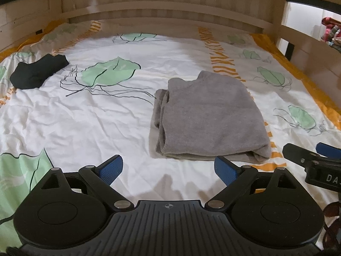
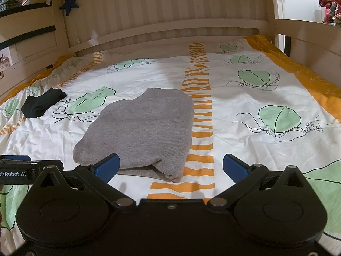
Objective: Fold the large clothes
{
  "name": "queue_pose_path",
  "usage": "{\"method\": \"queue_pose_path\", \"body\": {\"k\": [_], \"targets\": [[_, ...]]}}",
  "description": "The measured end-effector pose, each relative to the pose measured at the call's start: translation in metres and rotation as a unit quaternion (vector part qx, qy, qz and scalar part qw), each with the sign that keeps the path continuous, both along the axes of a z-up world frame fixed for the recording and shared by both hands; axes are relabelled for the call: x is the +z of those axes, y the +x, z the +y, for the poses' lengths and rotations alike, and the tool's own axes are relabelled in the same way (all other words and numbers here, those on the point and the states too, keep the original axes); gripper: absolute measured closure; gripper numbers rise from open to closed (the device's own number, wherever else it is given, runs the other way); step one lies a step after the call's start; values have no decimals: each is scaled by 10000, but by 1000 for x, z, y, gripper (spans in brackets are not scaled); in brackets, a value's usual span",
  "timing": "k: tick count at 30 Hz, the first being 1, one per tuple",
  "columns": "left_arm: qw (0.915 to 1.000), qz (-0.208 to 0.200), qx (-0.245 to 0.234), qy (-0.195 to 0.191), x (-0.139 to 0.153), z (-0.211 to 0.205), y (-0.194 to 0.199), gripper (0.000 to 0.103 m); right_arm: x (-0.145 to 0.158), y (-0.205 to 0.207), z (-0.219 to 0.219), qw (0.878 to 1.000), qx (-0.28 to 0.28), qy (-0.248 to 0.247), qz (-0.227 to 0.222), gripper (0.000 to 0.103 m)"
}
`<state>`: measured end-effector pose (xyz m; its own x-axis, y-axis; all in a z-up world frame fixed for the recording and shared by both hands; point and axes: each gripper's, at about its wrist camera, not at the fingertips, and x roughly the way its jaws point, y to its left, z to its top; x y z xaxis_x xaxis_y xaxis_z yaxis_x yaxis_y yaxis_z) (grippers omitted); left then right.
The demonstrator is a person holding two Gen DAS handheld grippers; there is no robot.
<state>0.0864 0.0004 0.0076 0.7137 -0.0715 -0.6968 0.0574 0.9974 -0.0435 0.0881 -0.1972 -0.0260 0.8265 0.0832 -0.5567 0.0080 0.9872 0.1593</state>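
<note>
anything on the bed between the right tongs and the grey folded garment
Nothing visible does. The right tongs hang open just short of the grey garment, with only bare bedsheet between. The black garment lies far off to the left.

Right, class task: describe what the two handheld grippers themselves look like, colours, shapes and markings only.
Both the left gripper and right gripper are matte black plastic: two round discs, angled linkage arms with silver pivot pins, and blue textured pads on the jaws. The left one has a ribbed centre plate with a crosshair mark. White lettering shows on each one's side.
</note>
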Motion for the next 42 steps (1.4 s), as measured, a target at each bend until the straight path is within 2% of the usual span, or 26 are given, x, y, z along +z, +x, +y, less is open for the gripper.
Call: {"method": "queue_pose_path", "body": {"k": [12,42], "targets": [[9998,61,-143,89,-2,-5,1,10,-2,-1,1,10000,4,-2,27,1],[9993,337,-115,59,-7,-4,4,10,-5,-1,3,10000,30,2,72,1]]}}
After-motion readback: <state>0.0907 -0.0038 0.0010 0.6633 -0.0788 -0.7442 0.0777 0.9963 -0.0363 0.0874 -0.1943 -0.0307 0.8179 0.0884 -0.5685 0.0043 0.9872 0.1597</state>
